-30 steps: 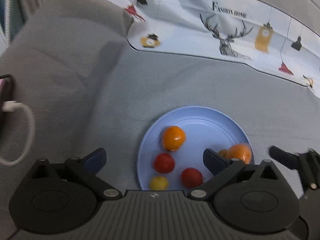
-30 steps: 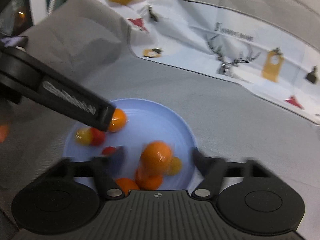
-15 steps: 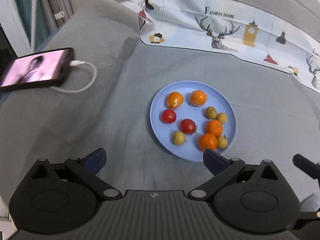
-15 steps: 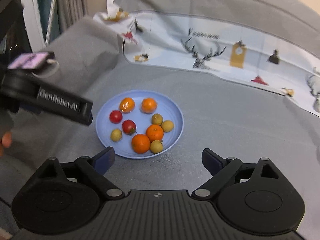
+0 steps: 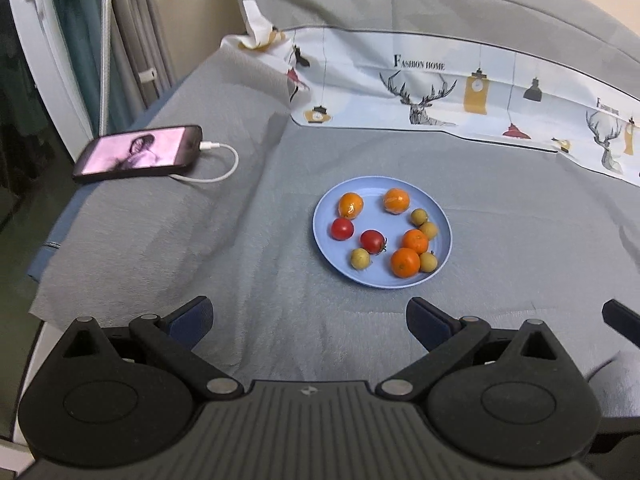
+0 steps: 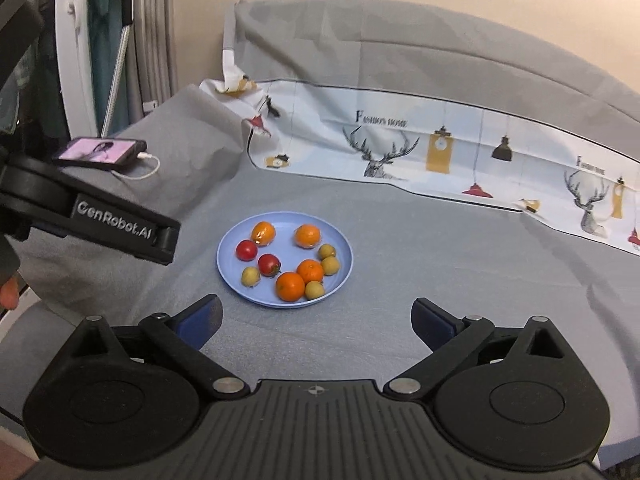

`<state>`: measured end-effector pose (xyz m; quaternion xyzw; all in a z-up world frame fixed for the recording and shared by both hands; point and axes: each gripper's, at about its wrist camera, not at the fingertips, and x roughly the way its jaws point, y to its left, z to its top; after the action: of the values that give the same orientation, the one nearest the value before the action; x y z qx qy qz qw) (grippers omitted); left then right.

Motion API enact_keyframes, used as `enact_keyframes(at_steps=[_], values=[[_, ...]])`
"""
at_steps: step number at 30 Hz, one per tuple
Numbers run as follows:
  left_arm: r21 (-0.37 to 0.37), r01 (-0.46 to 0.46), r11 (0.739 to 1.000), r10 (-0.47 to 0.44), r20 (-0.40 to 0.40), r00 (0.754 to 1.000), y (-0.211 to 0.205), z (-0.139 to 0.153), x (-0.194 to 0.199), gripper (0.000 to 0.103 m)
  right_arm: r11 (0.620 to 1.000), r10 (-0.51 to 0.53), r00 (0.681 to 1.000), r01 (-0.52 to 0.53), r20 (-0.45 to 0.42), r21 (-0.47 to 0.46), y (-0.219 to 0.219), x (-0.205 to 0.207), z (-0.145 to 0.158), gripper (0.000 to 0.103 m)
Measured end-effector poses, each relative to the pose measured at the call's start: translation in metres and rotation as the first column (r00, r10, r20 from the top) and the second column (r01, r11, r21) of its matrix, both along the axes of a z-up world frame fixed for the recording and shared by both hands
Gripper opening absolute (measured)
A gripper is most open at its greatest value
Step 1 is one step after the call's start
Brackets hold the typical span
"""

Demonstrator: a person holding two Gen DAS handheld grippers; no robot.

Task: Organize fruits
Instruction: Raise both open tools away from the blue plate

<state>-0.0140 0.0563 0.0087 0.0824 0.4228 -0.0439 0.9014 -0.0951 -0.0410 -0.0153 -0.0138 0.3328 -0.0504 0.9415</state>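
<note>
A blue plate (image 5: 324, 216) (image 6: 228, 248) sits on the grey cloth. It holds several oranges such as one at the front (image 5: 405, 262) (image 6: 290, 286), two red tomatoes (image 5: 342, 228) (image 6: 246, 249) and several small yellow-green fruits (image 5: 360, 259) (image 6: 250, 276). My left gripper (image 5: 308, 320) is open and empty, well back from the plate. My right gripper (image 6: 316, 318) is open and empty, also back from the plate. The left gripper's finger (image 6: 120, 228) shows at the left of the right wrist view.
A phone (image 5: 138, 153) (image 6: 100, 151) with a lit screen and a white cable (image 5: 216, 164) lies at the far left. A printed cloth with deer (image 5: 440, 96) (image 6: 400, 152) lies behind the plate. The surface's left edge drops off near a white frame (image 5: 44, 60).
Both grippers have pulled back and up from the plate. An orange that lay between the right gripper's fingers now rests on the plate. All the fruit is now in view.
</note>
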Motion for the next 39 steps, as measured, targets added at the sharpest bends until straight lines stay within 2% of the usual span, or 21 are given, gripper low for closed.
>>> enact_keyframes(at_steps=[7,11,14,19,23,25,30,32,35,39], values=[[0.028,0.024,0.999,-0.025,0.032,0.999,-0.004,0.003,-0.021,0.103,0.999,-0.036,0.998,0.036,0.053,0.006,-0.001,-0.024,0.011,0.101],[-0.025,0.013,1.0,-0.012,0.045,0.999,0.002,0.006,-0.025,0.103,0.999,-0.04,0.998,0.04,0.056,-0.009,0.002,-0.03,0.01,0.101],[-0.064,-0.002,0.998,0.004,0.028,1.0,0.009,0.006,-0.022,0.103,0.999,-0.037,0.998,0.038,0.055,-0.021,0.003,-0.029,0.009,0.101],[-0.046,-0.045,0.998,0.045,-0.013,0.999,0.019,0.0,-0.012,0.103,0.999,-0.035,0.998,0.036,0.044,-0.03,0.007,-0.026,0.007,0.101],[-0.078,-0.049,0.996,0.047,-0.021,0.999,0.028,-0.004,-0.008,0.103,0.999,-0.022,0.999,0.023,0.036,-0.047,0.01,-0.024,0.005,0.102],[-0.071,-0.061,0.996,0.059,-0.029,0.998,0.03,-0.005,-0.004,0.103,0.998,-0.019,0.999,0.02,0.031,-0.053,0.011,-0.022,0.004,0.102],[-0.092,-0.118,0.989,0.118,0.0,0.993,0.038,-0.005,-0.002,0.103,0.998,-0.012,1.0,0.013,0.023,-0.066,0.014,-0.018,0.003,0.102],[-0.102,-0.13,0.986,0.128,-0.024,0.991,0.041,-0.005,0.002,0.103,0.997,-0.007,1.0,0.009,0.024,-0.07,0.016,-0.017,0.003,0.102],[-0.086,-0.116,0.99,0.112,-0.049,0.993,0.043,-0.006,0.008,0.103,0.997,-0.003,1.0,0.004,0.023,-0.072,0.017,-0.015,0.002,0.102],[0.018,-0.117,0.993,0.117,0.012,0.993,0.039,-0.007,0.007,0.103,0.997,0.003,1.0,-0.002,0.016,-0.076,0.017,-0.012,0.001,0.102]])
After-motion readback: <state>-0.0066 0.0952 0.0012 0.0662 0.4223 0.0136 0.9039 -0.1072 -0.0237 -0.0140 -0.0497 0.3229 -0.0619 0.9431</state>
